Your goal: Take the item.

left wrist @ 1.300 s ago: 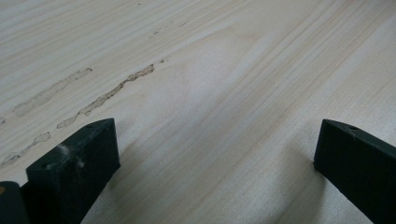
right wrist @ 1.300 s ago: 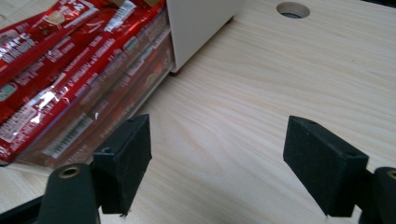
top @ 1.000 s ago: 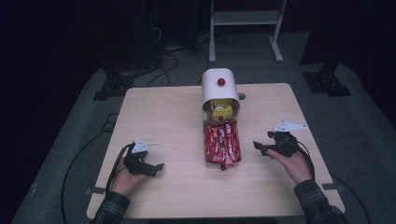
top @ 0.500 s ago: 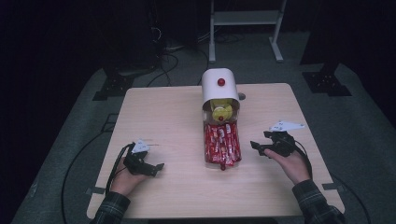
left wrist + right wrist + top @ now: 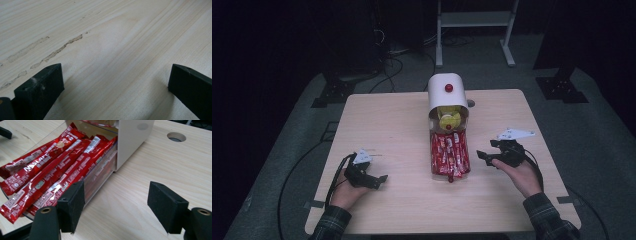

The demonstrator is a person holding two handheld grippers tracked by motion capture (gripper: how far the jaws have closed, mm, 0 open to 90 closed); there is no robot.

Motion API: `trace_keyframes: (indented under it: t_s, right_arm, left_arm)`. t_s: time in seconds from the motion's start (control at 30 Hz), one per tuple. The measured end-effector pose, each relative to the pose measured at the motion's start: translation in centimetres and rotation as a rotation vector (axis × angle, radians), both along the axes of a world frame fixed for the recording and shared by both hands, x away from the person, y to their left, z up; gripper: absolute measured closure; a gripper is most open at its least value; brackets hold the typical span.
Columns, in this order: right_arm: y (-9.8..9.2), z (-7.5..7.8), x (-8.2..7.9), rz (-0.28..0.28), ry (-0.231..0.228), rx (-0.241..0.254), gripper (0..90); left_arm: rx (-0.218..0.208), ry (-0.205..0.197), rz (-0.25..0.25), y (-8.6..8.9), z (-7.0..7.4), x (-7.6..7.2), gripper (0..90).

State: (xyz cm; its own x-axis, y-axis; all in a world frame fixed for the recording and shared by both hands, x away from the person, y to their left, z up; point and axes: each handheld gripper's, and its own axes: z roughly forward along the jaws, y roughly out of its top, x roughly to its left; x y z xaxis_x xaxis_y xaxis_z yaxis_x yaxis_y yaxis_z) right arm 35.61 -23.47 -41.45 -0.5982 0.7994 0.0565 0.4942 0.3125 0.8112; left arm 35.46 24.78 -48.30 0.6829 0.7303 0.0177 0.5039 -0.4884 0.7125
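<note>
Sachets [image 5: 47,167] partly hidden under white dispenser [image 5: 132,140]; yellow contents indistinct.

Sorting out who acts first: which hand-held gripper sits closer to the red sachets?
The right hand-held gripper, just beside the red sachets; the left hand-held gripper lies farther off.

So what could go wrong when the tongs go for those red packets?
1. The red packets lie heaped and overlapping in the clear tray, some poking past its front edge. A grab by the open right tongs might snag several or drag one onto the table.
2. The tray's clear wall stands right beside one pad, so closing could pinch the wall instead.
3. The left tongs rest apart, so the white dispenser could slide if pushed.
</note>
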Motion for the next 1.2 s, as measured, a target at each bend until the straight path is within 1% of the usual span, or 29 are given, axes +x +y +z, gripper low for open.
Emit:
trace_keyframes:
  t_s: [0.23, 0.3, 0.63, 0.9, 1.0, 1.2]
  right_arm:
    - [0.7, 0.3, 0.0, 0.016, -0.011, 0.004, 27.5]
    - [0.8, 0.3, 0.0, 0.018, -0.002, 0.006, 25.6]
    - [1.7, 0.6, 0.0, 0.035, -0.008, 0.017, 21.3]
    - [2.7, 0.6, 0.0, 0.051, 0.001, 0.026, 16.2]
    - [3.1, 0.6, -0.1, 0.051, 0.002, 0.023, 14.8]
    - [3.7, 0.7, -0.1, 0.061, -0.006, 0.035, 14.1]
  left_arm:
    - [0.0, 0.0, 0.0, 0.0, 0.0, 0.0, 0.0]
    - [0.0, 0.0, 0.0, 0.0, 0.0, 0.0, 0.0]
    - [0.0, 0.0, 0.0, 0.0, 0.0, 0.0, 0.0]
    - [0.0, -0.001, 0.0, 0.0, 0.0, 0.0, 0.0]
    - [0.0, -0.001, 0.0, 0.0, 0.0, 0.0, 0.0]
    - [0.0, -0.001, 0.0, 0.0, 0.0, 0.0, 0.0]
